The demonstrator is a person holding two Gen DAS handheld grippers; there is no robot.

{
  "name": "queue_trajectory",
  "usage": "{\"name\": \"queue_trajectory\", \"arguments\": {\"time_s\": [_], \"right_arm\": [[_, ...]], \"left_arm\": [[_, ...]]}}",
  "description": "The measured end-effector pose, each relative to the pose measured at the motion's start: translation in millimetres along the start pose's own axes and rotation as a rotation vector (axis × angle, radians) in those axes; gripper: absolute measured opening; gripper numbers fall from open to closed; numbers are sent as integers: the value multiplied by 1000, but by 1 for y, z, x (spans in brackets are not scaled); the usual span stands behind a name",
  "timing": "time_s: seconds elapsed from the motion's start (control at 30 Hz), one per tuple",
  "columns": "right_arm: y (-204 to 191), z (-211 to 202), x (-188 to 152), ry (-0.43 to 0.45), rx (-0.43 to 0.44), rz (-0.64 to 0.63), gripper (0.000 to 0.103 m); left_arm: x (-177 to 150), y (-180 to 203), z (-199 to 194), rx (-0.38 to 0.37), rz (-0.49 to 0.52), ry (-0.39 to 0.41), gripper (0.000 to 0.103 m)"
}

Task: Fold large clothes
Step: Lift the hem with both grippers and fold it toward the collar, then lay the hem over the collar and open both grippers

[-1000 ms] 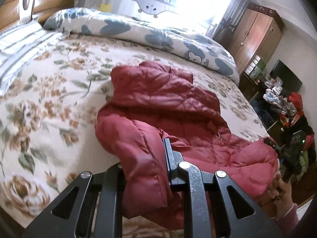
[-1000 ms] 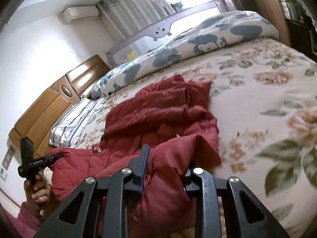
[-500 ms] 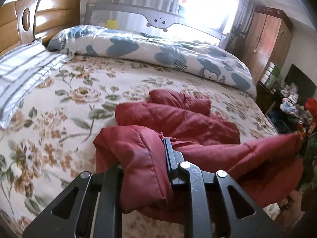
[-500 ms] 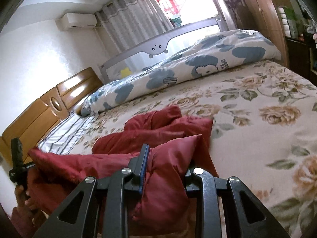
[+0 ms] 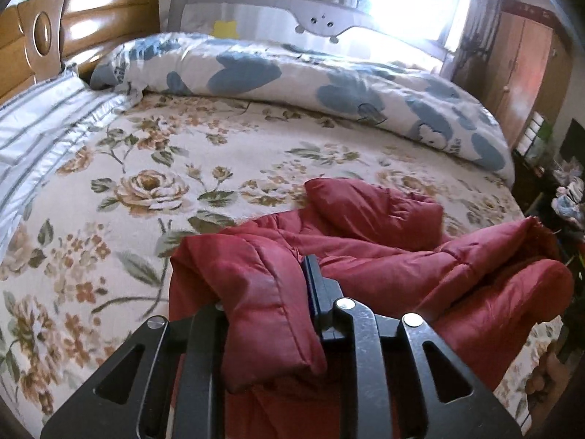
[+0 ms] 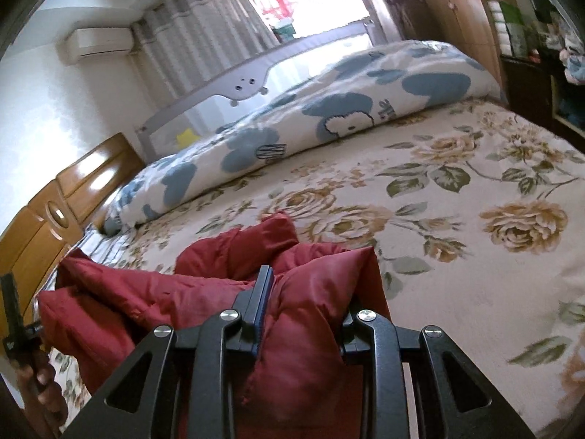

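A red quilted jacket [image 5: 365,263] lies bunched on the floral bed sheet [image 5: 146,190], near the bed's front edge. My left gripper [image 5: 267,285] grips one corner of its edge. Its jaws are opening slightly, and the fabric still fills the gap and drapes over the left finger. My right gripper [image 6: 307,292] is shut on the other corner of the jacket [image 6: 146,300], with a thick fold bulging between its fingers. The edge hangs raised between the two grippers. In the right wrist view the left gripper's body [image 6: 11,314] and the hand holding it show at the far left.
A rolled white duvet with blue shapes [image 5: 292,84] lies along the far side of the bed. A striped pillow [image 5: 44,124] and a wooden headboard [image 5: 73,18] are at the left. A wooden wardrobe [image 5: 523,73] and cluttered shelves stand at the right.
Both grippers have drawn the jacket's edge back toward the bed's near side. The jacket has gone from spread out to bunched, and more of the floral sheet shows beyond it.
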State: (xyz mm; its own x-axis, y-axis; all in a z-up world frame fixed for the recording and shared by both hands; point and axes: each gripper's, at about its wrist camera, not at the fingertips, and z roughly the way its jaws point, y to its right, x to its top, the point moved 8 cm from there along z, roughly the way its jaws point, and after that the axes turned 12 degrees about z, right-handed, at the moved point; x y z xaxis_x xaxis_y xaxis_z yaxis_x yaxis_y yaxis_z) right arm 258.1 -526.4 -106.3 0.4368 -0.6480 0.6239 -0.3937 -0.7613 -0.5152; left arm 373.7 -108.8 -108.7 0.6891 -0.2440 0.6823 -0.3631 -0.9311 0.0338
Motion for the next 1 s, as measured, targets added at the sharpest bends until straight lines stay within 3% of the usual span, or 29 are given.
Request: {"name": "queue_trajectory", "arguments": {"time_s": [0.37,0.57,0.73,0.87,1.0], "right_arm": [[30,90,3,-44,-79,84,28],[38,114,2,-57,-101,113,30],[40,126,1,-71,-134,109,30],[42,128,0,-69,-134,112,30],[43,130,0,-68,-140,113,31]], "left_arm": [[14,-3,96,12,-25,-103,25],[12,-8,119,-28,-70,-127,27],[15,-4,91,-38,-56,-105,34],[10,6,37,-51,-26,-22,48],[3,26,-2,-102,18,32,53]]}}
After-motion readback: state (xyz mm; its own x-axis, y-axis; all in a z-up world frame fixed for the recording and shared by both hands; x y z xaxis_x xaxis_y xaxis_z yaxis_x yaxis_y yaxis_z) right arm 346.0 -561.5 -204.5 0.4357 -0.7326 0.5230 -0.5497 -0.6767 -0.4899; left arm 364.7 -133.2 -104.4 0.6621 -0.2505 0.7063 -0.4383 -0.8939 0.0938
